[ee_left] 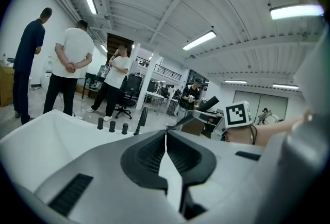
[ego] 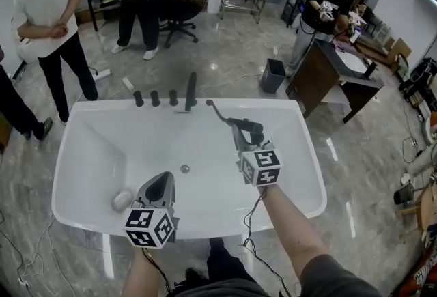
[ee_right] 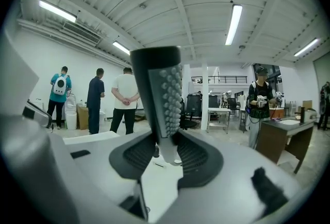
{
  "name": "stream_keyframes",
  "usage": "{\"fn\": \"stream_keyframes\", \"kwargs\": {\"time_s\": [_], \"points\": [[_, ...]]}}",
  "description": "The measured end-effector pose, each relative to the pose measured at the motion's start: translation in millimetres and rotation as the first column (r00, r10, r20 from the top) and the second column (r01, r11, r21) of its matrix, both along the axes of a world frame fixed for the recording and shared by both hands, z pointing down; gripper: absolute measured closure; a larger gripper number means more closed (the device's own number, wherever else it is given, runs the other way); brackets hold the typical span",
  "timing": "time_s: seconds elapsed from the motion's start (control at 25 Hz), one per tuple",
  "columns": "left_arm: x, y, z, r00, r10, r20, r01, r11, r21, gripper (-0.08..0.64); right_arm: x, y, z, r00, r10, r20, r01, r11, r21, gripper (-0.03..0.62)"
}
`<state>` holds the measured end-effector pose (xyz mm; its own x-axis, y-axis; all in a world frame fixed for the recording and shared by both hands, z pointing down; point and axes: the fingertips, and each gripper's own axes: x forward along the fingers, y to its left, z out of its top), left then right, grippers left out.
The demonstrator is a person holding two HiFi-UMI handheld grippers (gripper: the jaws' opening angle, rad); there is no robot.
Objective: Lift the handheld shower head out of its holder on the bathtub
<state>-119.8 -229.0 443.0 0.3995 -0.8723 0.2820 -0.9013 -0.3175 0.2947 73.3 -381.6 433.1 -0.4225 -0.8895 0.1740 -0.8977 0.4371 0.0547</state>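
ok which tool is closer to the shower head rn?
Right. The right tool is clamped on the shower head, held over the bathtub. The left tool is shut and empty, off to its left, not touching it.

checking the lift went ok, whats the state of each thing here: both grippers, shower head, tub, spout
right gripper, shut on the shower head
shower head, clamped at its lower end, standing up from the jaws, held over the bathtub
left gripper, shut, nothing between its jaws
bathtub, no water visible in it
spout, upright on the far rim, not running
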Motion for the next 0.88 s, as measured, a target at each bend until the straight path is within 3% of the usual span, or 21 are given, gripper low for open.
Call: {"fn": "stream_keyframes", "kwargs": {"time_s": [0.2,0.44,0.88], "points": [[2,50,-21,0.998,0.052,0.024,-0.052,0.998,0.031,0.543,6,67,-26,0.999,0.048,0.022,-0.049,0.998,0.027,0.453],[2,95,-36,0.994,0.107,0.003,-0.107,0.993,0.054,0.543,14,143,-54,0.993,0.1,0.065,-0.103,0.993,0.053,0.453],[11,143,-26,0.986,0.168,-0.017,-0.167,0.986,0.023,0.543,9,250,-46,0.989,0.122,0.085,-0.126,0.991,0.042,0.453]]}}
